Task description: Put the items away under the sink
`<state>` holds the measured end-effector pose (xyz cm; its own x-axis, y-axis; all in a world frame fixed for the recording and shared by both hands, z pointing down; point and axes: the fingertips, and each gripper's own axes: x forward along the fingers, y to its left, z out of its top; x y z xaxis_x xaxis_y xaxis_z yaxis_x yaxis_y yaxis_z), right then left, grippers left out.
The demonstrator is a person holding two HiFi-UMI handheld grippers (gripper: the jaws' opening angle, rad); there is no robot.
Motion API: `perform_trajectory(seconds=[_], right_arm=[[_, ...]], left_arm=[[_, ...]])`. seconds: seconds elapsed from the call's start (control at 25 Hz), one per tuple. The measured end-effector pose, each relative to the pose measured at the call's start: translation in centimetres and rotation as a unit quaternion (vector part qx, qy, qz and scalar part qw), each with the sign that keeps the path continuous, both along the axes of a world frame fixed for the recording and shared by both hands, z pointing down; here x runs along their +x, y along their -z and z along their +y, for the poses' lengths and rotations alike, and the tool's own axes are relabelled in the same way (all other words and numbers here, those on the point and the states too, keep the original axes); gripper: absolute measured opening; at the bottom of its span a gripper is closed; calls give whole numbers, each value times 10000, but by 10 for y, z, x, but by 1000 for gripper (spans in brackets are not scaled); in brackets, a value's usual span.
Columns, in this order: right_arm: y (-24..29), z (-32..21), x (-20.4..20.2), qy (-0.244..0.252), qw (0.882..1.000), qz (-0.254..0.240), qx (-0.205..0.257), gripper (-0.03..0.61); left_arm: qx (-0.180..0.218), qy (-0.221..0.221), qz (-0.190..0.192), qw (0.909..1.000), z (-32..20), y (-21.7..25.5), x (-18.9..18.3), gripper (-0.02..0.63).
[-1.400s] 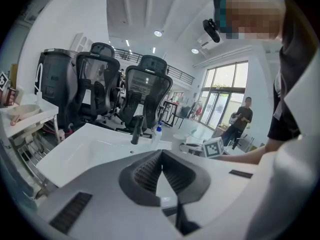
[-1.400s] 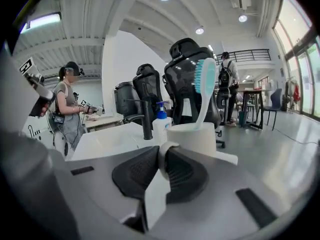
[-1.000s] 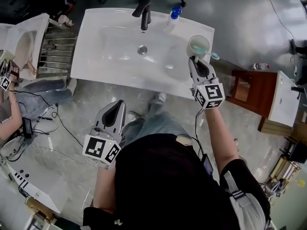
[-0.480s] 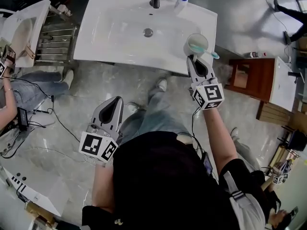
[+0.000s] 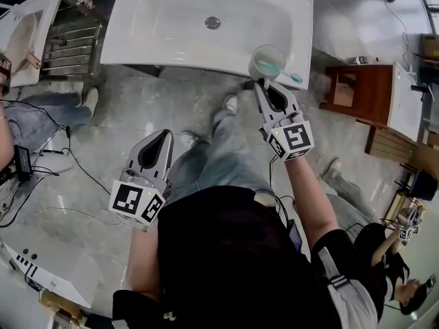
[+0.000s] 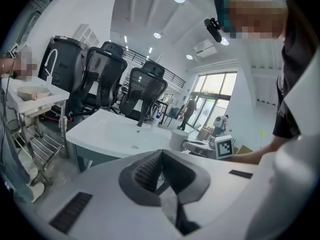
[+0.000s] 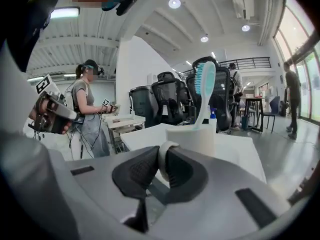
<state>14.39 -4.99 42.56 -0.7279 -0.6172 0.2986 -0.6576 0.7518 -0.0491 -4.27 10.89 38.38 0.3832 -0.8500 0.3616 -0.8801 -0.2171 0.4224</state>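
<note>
Head view shows the right gripper (image 5: 265, 88) at the front right corner of the white washbasin (image 5: 158, 33). Its jaws are clamped on the handle of a pale cup (image 5: 266, 55), which sits over that corner's edge and carries a teal toothbrush (image 5: 295, 78). Right gripper view shows the toothbrush upright in the cup, bristles up. The left gripper (image 5: 163, 137) hangs well in front of the washbasin, over the floor, with its jaws pressed together and nothing between them.

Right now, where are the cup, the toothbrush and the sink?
cup (image 7: 195, 141), right gripper view, on its white side wall.
toothbrush (image 7: 205, 86), right gripper view, on its bristle head.
sink (image 5: 185, 57), head view, on its front rim.
</note>
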Motion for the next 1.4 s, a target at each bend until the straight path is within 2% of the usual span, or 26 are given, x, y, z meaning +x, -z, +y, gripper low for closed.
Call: perform_trajectory(seconds=[0.28,0.44,0.76,1.16,1.4], right_arm=[[-17,30,-20,359,9993,-56,-45,49],[-25,47,-33,684,9977,-23,15,49],[-51,78,-62,1271,9917,-35,-174,49],[-103,113,-105,2315,9719,-86,-412,49],[-158,118,-114,2842,9575,89,-478,49]], left_arm=[[-136,48,63,9999,7,-23,-7,22],[-212,173,81,9996,12,-38,-12,22],[-293,493,130,9983,29,-70,-27,23],[-367,841,-116,9957,52,-116,-33,22],[-342,1188,-266,9920,59,-149,-30,21]])
